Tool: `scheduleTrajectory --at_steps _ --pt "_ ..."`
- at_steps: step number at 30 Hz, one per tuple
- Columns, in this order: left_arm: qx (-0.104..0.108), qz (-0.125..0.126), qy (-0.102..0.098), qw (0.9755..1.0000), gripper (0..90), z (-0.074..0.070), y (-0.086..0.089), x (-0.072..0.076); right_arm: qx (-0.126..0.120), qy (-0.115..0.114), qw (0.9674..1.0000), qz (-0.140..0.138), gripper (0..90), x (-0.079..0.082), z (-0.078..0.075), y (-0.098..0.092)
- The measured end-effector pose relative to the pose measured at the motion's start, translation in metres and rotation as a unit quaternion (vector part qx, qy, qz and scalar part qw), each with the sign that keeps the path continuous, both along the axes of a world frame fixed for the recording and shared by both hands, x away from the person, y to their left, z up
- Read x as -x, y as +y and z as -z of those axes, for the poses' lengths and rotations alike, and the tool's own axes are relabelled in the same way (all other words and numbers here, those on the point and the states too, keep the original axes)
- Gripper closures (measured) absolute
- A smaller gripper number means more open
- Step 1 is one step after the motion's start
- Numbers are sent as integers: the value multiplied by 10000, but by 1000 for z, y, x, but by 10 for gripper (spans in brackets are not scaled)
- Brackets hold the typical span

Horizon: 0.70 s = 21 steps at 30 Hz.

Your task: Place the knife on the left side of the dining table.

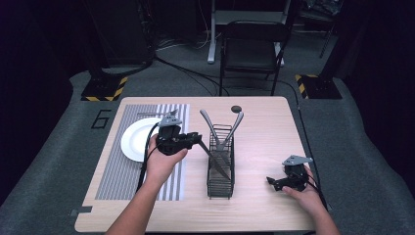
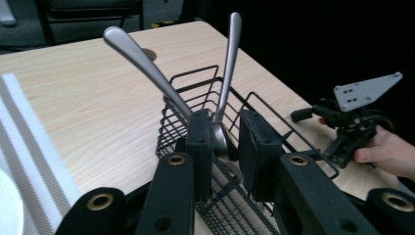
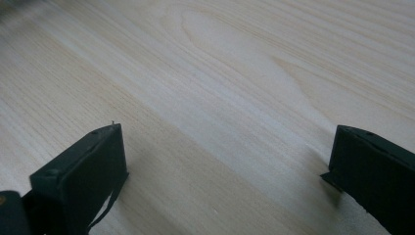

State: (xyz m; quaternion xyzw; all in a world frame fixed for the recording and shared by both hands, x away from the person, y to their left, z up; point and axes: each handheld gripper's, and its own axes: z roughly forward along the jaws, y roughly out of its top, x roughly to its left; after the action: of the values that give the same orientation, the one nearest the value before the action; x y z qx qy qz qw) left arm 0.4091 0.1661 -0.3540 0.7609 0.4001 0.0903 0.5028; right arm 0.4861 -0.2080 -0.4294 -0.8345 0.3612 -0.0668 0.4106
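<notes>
1. High view first: a black wire caddy [image 1: 220,188] stands at the centre of the frame on the wooden table [image 1: 264,122], with two silver utensils [image 1: 209,125] leaning apart out of its far end.
2. Left of centre, a striped placemat [image 1: 112,171] carries a white plate [image 1: 133,142], and another piece of cutlery [image 1: 151,114] lies flat just above the plate.
3. A slanting utensil [image 1: 215,161], probably a knife, runs from the caddy's near end up and to the left, and its handle tip meets the left gripper [image 1: 197,140].
4. Left gripper view puts that handle tip between the jaws at mid-frame. One pad lies against it and the other stands a little clear, so the jaws are around it but not yet clamped.
5. Lower right of the high view, the right gripper [image 1: 272,182] rests low over bare wood with its jaws spread wide and nothing in them.
6. As I read it, the step in hand is gripping this piece to lift it out for the place setting.
7. Next the grip must close fully. The pull should then follow the utensil's slant, up and to the left, so the wires do not snag and the caddy does not tip.
</notes>
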Motion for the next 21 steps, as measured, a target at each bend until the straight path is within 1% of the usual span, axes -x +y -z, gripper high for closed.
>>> scheduleTrajectory --at_steps 1,2,4,5,6,8,10,12,13,15,17,21 --pt "80 23 25 10000 775 -1 -1 1 -1 0 10000 0 0 0 0 0" --pt "106 61 39 9999 775 -2 -1 2 -1 0 10000 0 0 0 0 0" --pt "55 108 -28 9999 781 -4 -3 5 -1 0 10000 1 0 0 0 0" --pt "63 145 -51 9999 783 -5 -4 7 -2 0 10000 0 0 0 0 0" --pt "122 179 -43 9998 795 -5 -5 9 -2 -1 10000 3 0 0 0 0" --pt "215 258 11 9994 808 -7 -6 11 2 -6 10000 6 0 0 0 0" --pt "221 362 33 9991 813 -10 -8 12 -1 -3 10000 3 0 0 0 0" --pt "297 480 91 9984 824 -12 -10 14 -1 -1 10000 0 0 0 0 0" --pt "294 546 91 9980 831 -13 -11 15 -2 -1 10000 2 0 0 0 0" --pt "240 578 39 9980 832 -15 -14 18 -3 0 10000 3 0 0 0 0" --pt "182 603 15 9980 833 -16 -16 19 0 -1 10000 -1 0 0 0 0" --pt "147 614 -5 9980 834 -18 -18 21 -2 -3 10000 3 0 0 0 0"
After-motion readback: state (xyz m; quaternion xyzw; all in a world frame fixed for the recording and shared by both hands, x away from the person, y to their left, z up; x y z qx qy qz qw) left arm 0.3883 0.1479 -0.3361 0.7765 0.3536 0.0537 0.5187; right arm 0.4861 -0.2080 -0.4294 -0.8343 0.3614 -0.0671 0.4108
